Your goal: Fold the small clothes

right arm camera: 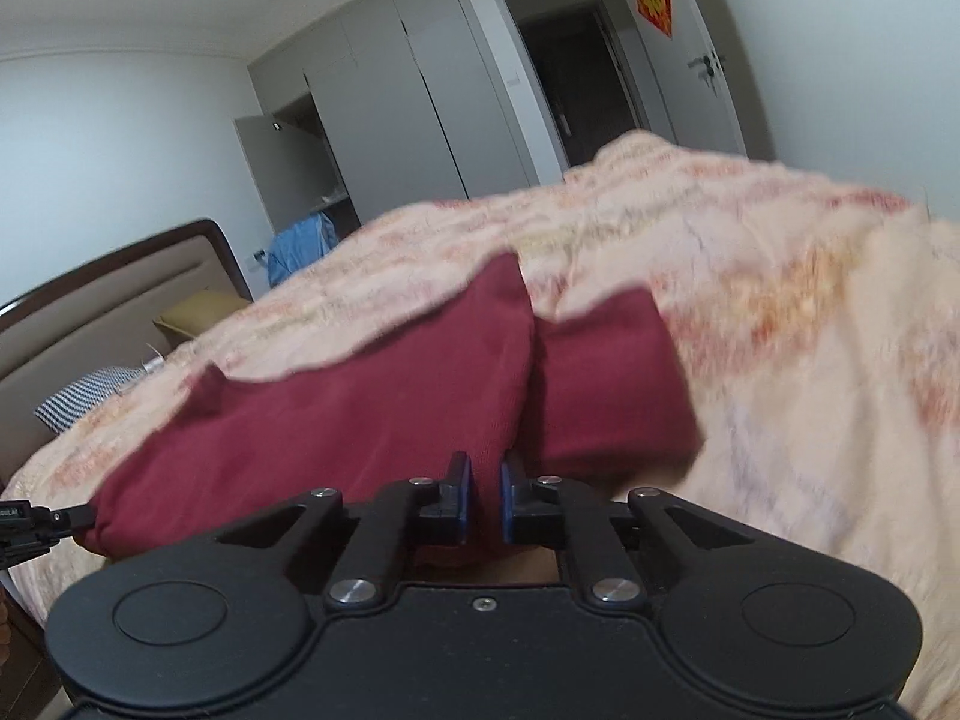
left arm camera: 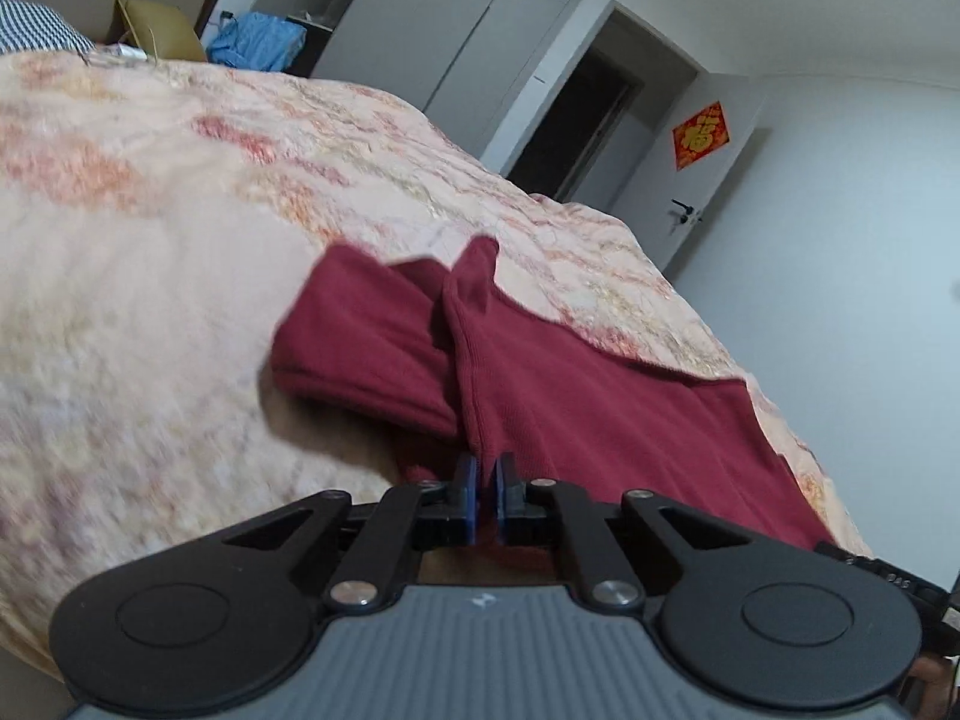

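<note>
A wide bed (left arm camera: 150, 210) covered by a peach floral quilt fills most of both wrist views. Behind it, grey wardrobe doors (right arm camera: 384, 102) and a dark open doorway (left arm camera: 570, 126) are seen, and a white door (left arm camera: 714, 168) bearing a red and gold diamond-shaped decoration (left arm camera: 701, 135) stands open beside the doorway. A padded headboard (right arm camera: 102, 312) with a dark frame is seen at the head of the bed, with a checked pillow (right arm camera: 84, 399), an olive-coloured box (left arm camera: 159, 30) and a heap of blue cloth (left arm camera: 255, 42) near it.

A dark red garment (left arm camera: 588, 396) is spread on the quilt along the near edge of the bed, its sleeves folded in over its body. One near corner of it is gathered up at the left gripper (left arm camera: 486, 477), whose blue pads are drawn almost together with a fold of the red fabric pinched between them. The other near corner is taken up in the same way by the right gripper (right arm camera: 485, 483), whose blue pads are closed to a narrow gap with red fabric caught in it. The tip of the left gripper is glimpsed at the left edge of the right wrist view, touching the end of the garment.
</note>
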The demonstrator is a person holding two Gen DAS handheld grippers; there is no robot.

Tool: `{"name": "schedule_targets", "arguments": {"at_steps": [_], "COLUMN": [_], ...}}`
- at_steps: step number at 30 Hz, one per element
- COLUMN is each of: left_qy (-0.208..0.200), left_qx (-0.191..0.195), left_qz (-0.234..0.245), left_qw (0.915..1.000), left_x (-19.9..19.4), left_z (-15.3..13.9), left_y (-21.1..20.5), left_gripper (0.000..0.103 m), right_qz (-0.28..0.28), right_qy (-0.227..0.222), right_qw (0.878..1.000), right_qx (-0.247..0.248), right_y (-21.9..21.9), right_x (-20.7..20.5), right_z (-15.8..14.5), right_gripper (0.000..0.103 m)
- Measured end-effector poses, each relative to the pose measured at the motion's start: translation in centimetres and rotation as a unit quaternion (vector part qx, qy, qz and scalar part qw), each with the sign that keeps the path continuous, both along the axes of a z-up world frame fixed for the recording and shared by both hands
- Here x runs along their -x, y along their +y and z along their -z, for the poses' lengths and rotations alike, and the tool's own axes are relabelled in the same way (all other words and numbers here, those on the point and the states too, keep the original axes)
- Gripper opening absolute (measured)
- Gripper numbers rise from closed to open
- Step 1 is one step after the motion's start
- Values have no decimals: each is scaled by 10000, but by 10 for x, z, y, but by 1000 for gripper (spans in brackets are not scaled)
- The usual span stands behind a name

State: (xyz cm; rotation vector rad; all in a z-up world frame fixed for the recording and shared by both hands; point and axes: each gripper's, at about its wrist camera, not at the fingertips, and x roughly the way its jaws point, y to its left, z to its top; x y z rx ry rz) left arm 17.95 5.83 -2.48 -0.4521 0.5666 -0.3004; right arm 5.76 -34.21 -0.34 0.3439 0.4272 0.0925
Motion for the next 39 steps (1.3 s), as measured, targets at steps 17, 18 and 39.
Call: {"name": "schedule_targets", "arguments": {"at_steps": [17,18,39], "left_qy": [341,335,-60], "left_qx": [-62,-79,-583], "left_qz": [102,159,328], "left_qw": [9993,9993,9977], "left_x": [8,8,-158], "left_z": [17,14,-1], "left_y": [12,12,-64], "left_gripper": [17,25,88], "right_qz": [159,181,-1266], "right_qy": [428,391,209], "right_qw": [9984,9988,9822], "right_qx": [-336,-217,1370], "right_y": [-19,-18,48], "right_x": [7,7,-177], "right_z": [23,19,-9], "right_gripper": [23,25,77]}}
